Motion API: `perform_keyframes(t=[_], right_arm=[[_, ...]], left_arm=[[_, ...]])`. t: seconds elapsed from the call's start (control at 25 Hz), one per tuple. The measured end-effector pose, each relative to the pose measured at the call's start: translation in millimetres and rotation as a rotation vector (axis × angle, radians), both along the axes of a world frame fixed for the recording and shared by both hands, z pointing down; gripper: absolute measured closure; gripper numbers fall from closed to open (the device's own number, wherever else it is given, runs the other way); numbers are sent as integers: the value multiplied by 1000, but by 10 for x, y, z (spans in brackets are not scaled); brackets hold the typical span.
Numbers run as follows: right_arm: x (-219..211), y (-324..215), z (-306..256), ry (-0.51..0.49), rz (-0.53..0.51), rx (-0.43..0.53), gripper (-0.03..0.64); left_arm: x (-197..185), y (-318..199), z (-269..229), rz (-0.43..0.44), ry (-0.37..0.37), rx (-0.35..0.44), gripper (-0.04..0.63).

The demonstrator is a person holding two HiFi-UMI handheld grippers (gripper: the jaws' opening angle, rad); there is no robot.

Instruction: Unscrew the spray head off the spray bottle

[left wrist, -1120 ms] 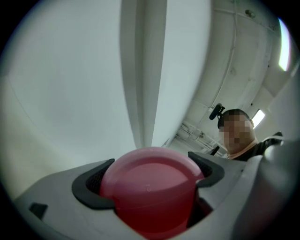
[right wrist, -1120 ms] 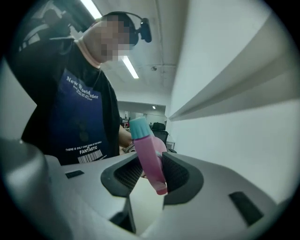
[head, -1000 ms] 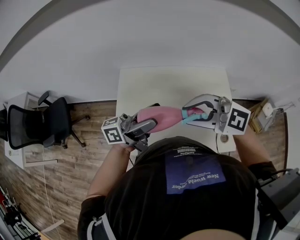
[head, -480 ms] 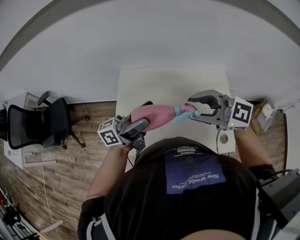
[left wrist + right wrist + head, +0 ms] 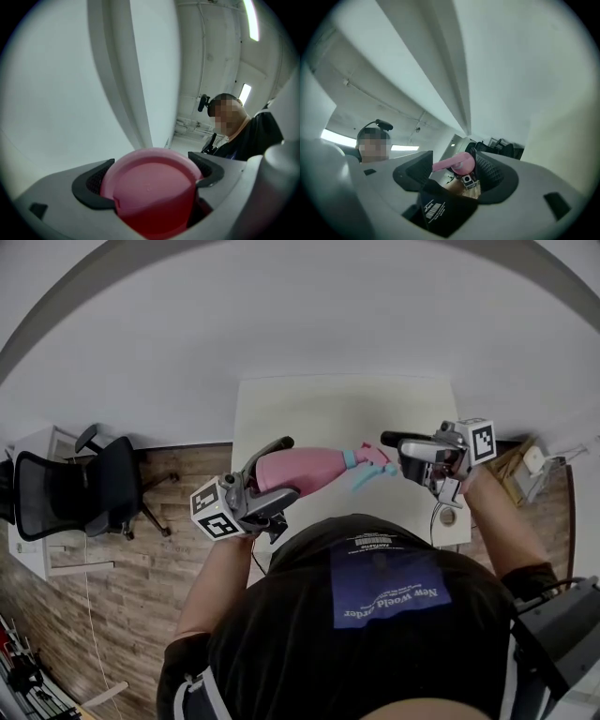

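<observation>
The pink spray bottle (image 5: 305, 470) lies roughly level in the air above the bench (image 5: 347, 404), over its near edge, base toward the left corner. The left hand-held gripper (image 5: 277, 474) is clamped on the bottle's base end, and in its own view both dark pads press against the round pink bottom (image 5: 150, 187). The spray head (image 5: 370, 465), teal collar and pink top, points right and sits on the neck. The right hand-held gripper (image 5: 398, 454) sits just beside it, jaws opening wide; the head shows in the gap (image 5: 457, 164), with the pads off it
</observation>
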State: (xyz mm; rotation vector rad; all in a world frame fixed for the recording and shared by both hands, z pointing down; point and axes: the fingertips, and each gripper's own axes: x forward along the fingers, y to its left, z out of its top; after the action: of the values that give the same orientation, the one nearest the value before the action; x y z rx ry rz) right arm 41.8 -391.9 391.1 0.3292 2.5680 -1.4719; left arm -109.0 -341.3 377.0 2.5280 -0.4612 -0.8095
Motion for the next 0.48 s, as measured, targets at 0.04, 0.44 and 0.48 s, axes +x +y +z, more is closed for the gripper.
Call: perform_keyframes(t=[0.04, 0.44, 0.48], right_arm=[[-47, 25, 43, 14, -26, -25, 359], [-256, 232, -36, 24, -191, -133, 344], [-261, 243, 18, 45, -204, -120, 344]], left_arm=[[22, 18, -6, 2, -16, 18, 104], [126, 171, -75, -3, -124, 147, 104], [145, 179, -84, -6, -130, 159, 104]])
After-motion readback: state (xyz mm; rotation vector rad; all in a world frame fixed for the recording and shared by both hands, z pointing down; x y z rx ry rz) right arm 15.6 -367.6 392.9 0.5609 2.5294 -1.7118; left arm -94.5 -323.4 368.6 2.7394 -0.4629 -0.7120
